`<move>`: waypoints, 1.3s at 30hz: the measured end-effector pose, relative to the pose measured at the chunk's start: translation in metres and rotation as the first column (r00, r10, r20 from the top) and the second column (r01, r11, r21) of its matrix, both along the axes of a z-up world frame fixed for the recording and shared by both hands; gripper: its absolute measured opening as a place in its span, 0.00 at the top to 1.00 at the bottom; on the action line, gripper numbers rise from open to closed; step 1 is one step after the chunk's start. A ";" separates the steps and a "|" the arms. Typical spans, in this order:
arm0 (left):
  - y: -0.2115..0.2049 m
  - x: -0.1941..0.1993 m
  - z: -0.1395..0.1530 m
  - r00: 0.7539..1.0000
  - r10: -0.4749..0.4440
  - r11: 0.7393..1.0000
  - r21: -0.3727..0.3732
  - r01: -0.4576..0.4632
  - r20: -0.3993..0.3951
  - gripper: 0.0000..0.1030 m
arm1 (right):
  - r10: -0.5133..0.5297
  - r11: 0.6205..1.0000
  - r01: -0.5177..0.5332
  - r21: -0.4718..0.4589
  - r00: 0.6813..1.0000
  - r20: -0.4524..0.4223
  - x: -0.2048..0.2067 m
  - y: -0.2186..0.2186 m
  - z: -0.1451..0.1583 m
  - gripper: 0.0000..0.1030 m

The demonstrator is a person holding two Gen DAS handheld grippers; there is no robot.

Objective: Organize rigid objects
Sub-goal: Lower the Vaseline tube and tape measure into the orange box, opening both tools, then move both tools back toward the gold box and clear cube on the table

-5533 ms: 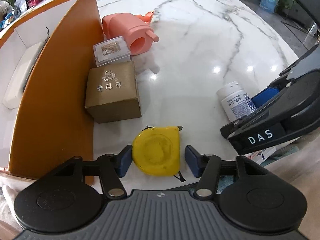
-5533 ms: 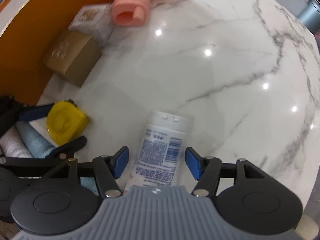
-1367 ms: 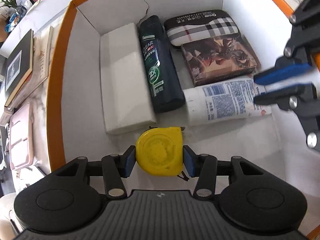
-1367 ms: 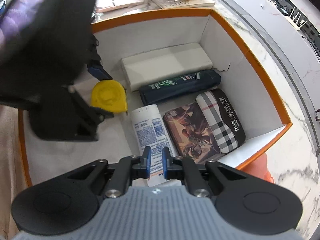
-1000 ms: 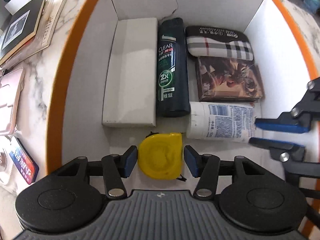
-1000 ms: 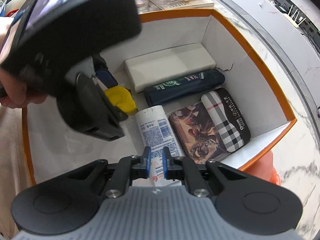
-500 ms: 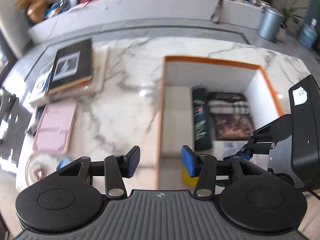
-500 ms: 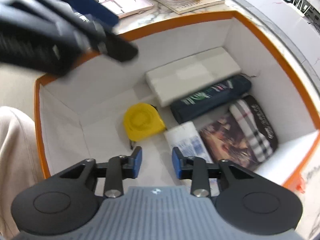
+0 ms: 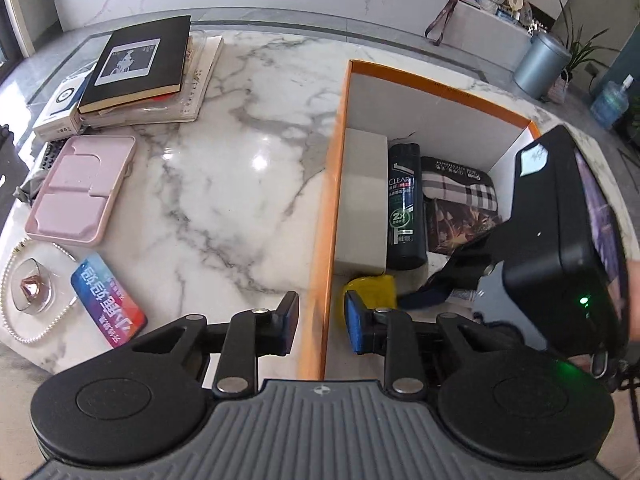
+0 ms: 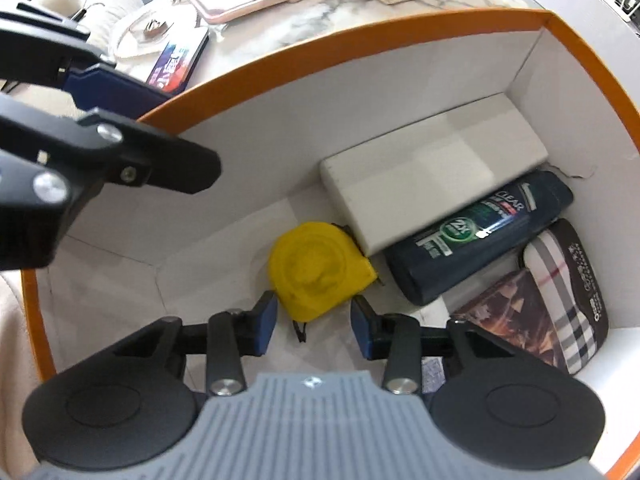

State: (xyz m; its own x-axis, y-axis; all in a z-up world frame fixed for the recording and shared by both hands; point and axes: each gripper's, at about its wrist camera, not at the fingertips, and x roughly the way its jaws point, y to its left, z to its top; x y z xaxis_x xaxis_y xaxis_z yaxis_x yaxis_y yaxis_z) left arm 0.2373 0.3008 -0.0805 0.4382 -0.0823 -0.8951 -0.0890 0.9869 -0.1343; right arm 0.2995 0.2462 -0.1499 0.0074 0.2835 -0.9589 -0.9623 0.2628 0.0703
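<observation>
Filling nicely, the orange box (image 10: 592, 52) on the marble surface (image 9: 224, 184) already holds the white block (image 10: 432, 172), shampoo bottle (image 10: 476, 236) and yellow tape measure (image 10: 316, 268). Right tongs (image 10: 310, 326) point steeply down, parted, just short of the tape measure; left tongs (image 9: 320, 320), empty, jaws narrowing, straddle the box wall.

- One orange-rimmed white cardboard box (image 10: 256, 60) on the marble table (image 9: 224, 184).
- In the box: one yellow tape measure (image 10: 316, 268), one white rectangular block (image 10: 432, 168), one dark green shampoo bottle (image 10: 476, 236), one plaid pouch (image 10: 568, 300), one brown patterned flat box (image 10: 516, 312); a white labelled bottle (image 10: 434, 372) is mostly hidden.
- Left on the table: one pink compartment tray (image 9: 80, 192), one colourful card (image 9: 108, 304), one glass dish (image 9: 30, 292) ringed by one pearl necklace (image 9: 36, 336), one black book (image 9: 136, 64) on a stack.
</observation>
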 end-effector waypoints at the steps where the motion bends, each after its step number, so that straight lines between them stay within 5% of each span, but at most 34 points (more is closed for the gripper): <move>1: 0.001 0.000 0.000 1.000 0.002 1.000 -0.005 -0.002 0.000 0.70 | -0.003 1.000 0.003 0.004 1.000 -0.018 0.000 0.001 -0.001 0.69; 11: 0.001 -0.002 -0.003 1.000 -0.007 1.000 -0.026 0.007 -0.011 0.77 | 0.027 0.999 -0.028 0.044 0.999 0.018 -0.011 0.011 -0.007 0.69; 16: -0.007 -0.005 0.002 1.000 -0.017 0.999 0.033 0.017 0.002 0.77 | 0.009 0.999 -0.009 0.042 1.000 0.011 -0.011 0.004 -0.005 0.69; 22: -0.025 -0.020 0.033 0.995 -0.034 0.995 0.093 0.025 0.095 0.77 | -0.057 0.989 0.048 0.140 0.996 0.062 -0.015 -0.033 0.034 0.63; 27: -0.060 -0.035 0.063 0.974 -0.123 0.992 0.059 0.114 0.191 0.77 | -0.195 0.940 0.162 0.299 0.977 0.082 -0.006 -0.091 0.082 0.63; 31: -0.108 -0.048 0.074 0.936 -0.258 0.966 0.051 0.253 0.238 0.77 | -0.374 0.853 0.314 0.416 0.925 0.069 -0.004 -0.158 0.110 0.58; 34: -0.149 -0.054 0.073 0.906 -0.348 0.937 0.057 0.345 0.241 0.77 | -0.537 0.752 0.471 0.461 0.843 0.014 0.001 -0.222 0.118 0.53; 39: -0.220 -0.060 0.053 0.803 -0.563 0.827 0.146 0.544 0.197 0.77 | -0.715 0.606 0.659 0.445 0.696 -0.057 -0.004 -0.303 0.087 0.53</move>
